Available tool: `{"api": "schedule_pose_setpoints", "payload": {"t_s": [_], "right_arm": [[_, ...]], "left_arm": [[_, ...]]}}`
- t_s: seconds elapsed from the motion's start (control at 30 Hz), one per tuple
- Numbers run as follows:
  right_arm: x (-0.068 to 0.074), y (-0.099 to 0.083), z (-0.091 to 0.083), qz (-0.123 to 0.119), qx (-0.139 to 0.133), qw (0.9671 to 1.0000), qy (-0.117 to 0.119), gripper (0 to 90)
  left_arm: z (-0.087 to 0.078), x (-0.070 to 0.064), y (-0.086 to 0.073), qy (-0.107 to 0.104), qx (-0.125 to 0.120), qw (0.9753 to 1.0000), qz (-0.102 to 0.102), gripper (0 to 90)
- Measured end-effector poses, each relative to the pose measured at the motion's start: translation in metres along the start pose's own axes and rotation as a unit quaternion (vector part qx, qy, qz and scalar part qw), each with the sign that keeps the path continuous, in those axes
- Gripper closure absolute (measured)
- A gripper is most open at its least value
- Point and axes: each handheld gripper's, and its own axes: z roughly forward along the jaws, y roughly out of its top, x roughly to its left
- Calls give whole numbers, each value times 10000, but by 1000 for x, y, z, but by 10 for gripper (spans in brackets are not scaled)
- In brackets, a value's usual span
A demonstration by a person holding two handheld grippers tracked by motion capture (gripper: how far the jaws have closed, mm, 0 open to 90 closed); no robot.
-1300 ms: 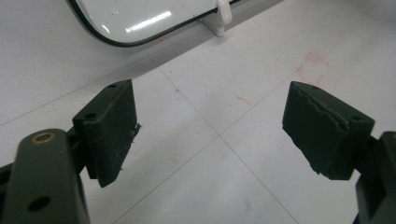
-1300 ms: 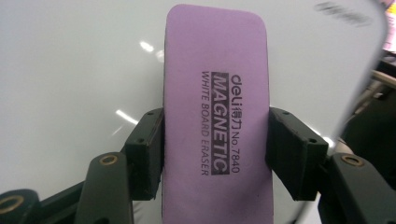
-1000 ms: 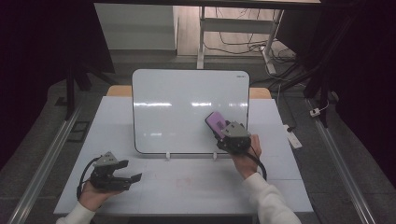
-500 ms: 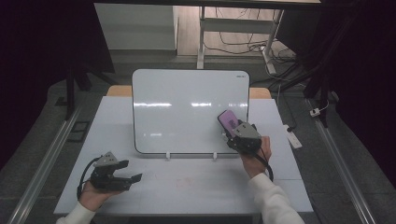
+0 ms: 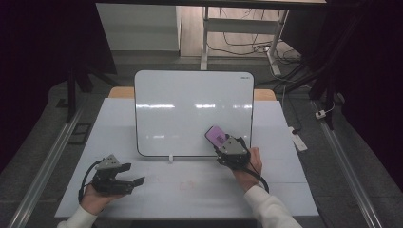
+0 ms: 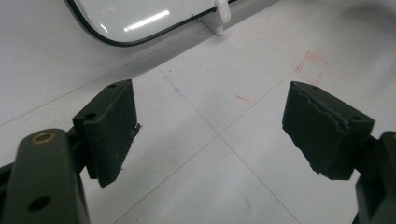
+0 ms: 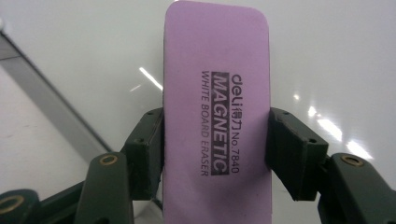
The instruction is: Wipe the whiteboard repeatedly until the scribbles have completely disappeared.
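A white whiteboard [image 5: 190, 109] stands tilted at the middle of the table. My right gripper [image 5: 223, 141] is shut on a purple magnetic whiteboard eraser [image 5: 216, 135], held against the board's lower right part. In the right gripper view the eraser [image 7: 217, 112] sits lengthwise between both jaws, printed label facing the camera, with the glossy board [image 7: 336, 56] behind it. My left gripper [image 5: 130, 175] rests low over the table at the front left, open and holding nothing. In the left gripper view its fingers [image 6: 112, 126] stand wide apart above the bare tabletop, with the board's lower corner [image 6: 135, 18] beyond.
The white table [image 5: 294, 190] carries faint red marks [image 5: 185, 184] near its front middle. A small white clip [image 5: 170, 158] props the board's bottom edge. A power strip [image 5: 298, 138] lies off the table's right side. Metal rails run along both sides.
My right gripper has carried the eraser over the board's lower right part, right and then back left and a little lower. The left gripper has stayed still.
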Motion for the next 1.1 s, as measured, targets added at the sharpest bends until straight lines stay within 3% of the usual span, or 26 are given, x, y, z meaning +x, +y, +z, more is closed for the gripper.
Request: {"api": "schedule_pose_setpoints", "payload": {"t_s": [0.07,0.23,0.33,0.4,0.47,0.63,0.83,0.93,1.1], "right_arm": [[-8,-1,-2,62,-10,9999,-114,407],[-37,-7,-9,487,-43,9980,-395,407],[-45,-10,-11,712,-69,9969,-315,407],[-42,-10,-11,731,-53,9970,-228,407],[-35,-11,-10,862,-44,9963,16,407],[-13,-11,-6,790,57,9953,557,408],[-5,-13,-5,664,80,9957,648,407],[-14,-13,-7,605,68,9973,415,407],[-42,-16,-14,922,0,9957,-40,407]], "left_arm": [[0,0,0,-3,-7,10000,1,188],[0,0,0,-6,3,10000,9,188],[1,-1,0,-10,15,10000,13,188],[1,-1,1,-21,14,10000,16,188],[1,-1,1,-26,16,10000,17,188],[1,-1,1,-31,13,10000,14,188],[1,-1,1,-34,9,10000,22,188],[1,0,0,-26,7,10000,22,188],[1,-1,1,-28,17,10000,28,188]]}}
